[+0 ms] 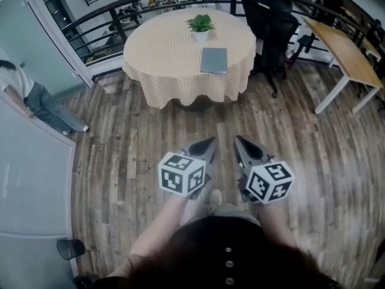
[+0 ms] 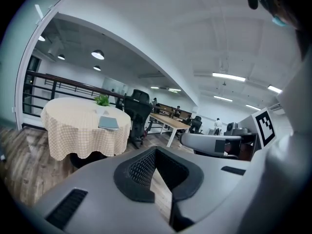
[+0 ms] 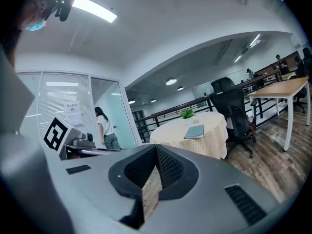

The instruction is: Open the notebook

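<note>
Ahead | round clothed table | notebook seemingly closed | plank floor

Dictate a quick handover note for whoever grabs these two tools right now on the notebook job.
Left tool: shut, empty.
Right tool: shut, empty.
Notebook: closed, lying flat on the round table, on the near side of the potted plant. Both tools are well short of the table.
Done: nothing yet.
Left: reach the table, lift the cover open.

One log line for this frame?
stage: pre-contact | left gripper: shut, empty | right gripper: shut, empty | notebook: closed, on table, untouched
</note>
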Demonstrator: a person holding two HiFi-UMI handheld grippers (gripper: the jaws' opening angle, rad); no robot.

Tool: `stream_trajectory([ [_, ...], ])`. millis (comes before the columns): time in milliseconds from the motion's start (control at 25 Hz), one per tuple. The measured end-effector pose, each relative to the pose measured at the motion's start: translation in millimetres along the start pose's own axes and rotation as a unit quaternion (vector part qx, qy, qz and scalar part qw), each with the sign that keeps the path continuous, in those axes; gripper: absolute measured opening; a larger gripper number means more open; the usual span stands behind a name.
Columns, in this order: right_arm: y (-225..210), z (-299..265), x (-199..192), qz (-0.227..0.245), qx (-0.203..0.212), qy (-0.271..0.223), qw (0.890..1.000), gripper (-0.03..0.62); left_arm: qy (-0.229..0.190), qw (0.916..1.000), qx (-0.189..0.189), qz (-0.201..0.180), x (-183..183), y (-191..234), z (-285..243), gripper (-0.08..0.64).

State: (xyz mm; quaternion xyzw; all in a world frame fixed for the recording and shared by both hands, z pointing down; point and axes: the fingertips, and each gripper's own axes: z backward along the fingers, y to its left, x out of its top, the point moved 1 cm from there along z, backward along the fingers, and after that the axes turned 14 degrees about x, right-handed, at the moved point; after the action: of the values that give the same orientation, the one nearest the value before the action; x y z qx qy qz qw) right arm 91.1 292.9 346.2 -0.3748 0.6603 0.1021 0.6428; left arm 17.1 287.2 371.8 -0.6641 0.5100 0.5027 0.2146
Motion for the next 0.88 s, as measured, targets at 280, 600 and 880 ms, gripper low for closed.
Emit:
stream_trajectory([
  [280, -61.8, -39.7, 26.3, 0.005, 0.009, 0.012, 1.000, 0.011, 0.005, 0.9999, 0.011, 0.006, 28.0, 18.4, -62.2, 0.011],
  [600, -97.8, -55.2, 28.0, -0.011, 0.003, 0.020, 1.000, 0.011, 0.029, 0.9993, 0.013, 0.018, 28.4, 31.9, -104.0, 0.011],
  [880, -120.3, -71.0, 22.5, -0.024, 0.001, 0.040, 0.999, 0.011, 0.046, 0.9987, -0.001, 0.020, 35.6, 39.0, -138.1, 0.011],
])
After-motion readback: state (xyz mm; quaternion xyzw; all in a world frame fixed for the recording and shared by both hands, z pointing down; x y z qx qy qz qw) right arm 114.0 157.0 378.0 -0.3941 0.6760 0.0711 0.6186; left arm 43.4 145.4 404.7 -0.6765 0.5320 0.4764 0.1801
